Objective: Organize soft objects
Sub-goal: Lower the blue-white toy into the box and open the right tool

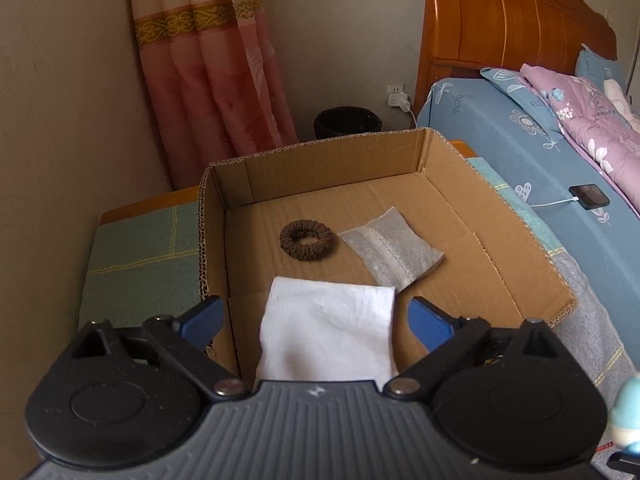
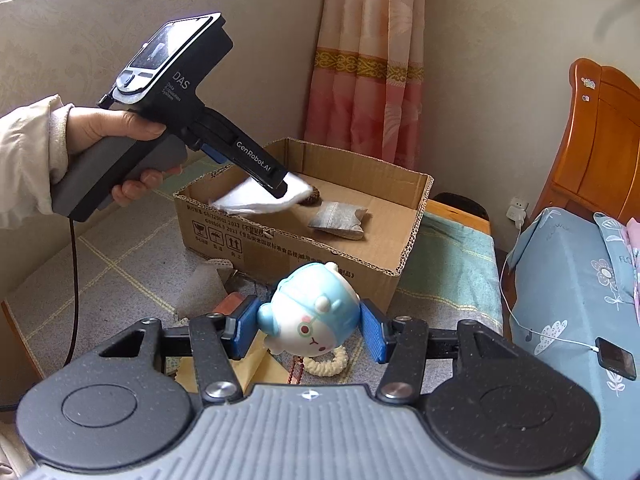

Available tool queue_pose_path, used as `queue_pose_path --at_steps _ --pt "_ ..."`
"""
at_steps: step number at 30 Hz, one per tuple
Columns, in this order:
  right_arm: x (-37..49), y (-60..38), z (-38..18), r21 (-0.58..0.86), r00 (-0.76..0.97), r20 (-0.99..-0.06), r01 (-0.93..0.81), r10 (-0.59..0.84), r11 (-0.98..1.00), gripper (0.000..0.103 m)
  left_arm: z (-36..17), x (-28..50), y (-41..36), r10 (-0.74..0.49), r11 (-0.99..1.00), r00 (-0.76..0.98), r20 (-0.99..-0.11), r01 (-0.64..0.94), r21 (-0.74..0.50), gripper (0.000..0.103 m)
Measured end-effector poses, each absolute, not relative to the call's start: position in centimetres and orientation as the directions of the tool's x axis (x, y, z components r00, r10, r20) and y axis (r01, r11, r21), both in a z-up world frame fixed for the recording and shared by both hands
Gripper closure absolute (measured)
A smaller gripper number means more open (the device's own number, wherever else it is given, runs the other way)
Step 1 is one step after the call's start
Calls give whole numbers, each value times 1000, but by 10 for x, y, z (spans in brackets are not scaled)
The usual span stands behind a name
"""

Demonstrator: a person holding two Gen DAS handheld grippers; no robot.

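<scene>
An open cardboard box stands on a cloth-covered table. In it lie a brown scrunchie and a grey fabric sachet. My left gripper hangs over the box's near edge with its blue fingers wide apart; a white folded tissue sits between them, touching neither pad. My right gripper is shut on a blue and white plush toy in front of the box.
On the table under the right gripper lie a cream scrunchie, a bead string, a grey cloth piece and a yellow item. A bed with a charging phone is to the right. A curtain and a black bin are behind.
</scene>
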State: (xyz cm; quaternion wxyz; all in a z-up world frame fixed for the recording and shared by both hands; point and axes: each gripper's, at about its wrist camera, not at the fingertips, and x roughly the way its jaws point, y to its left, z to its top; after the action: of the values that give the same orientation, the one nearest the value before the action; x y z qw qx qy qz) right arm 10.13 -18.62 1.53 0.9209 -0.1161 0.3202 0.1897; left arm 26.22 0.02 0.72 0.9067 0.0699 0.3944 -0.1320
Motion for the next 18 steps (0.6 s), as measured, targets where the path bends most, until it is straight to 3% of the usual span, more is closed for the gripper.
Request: queue_pose_path --at_steps 18 --pt "147 -173 32 -97 737 -627 -395 252 914 44 28 134 35 -82 977 781 -619 185 103 3"
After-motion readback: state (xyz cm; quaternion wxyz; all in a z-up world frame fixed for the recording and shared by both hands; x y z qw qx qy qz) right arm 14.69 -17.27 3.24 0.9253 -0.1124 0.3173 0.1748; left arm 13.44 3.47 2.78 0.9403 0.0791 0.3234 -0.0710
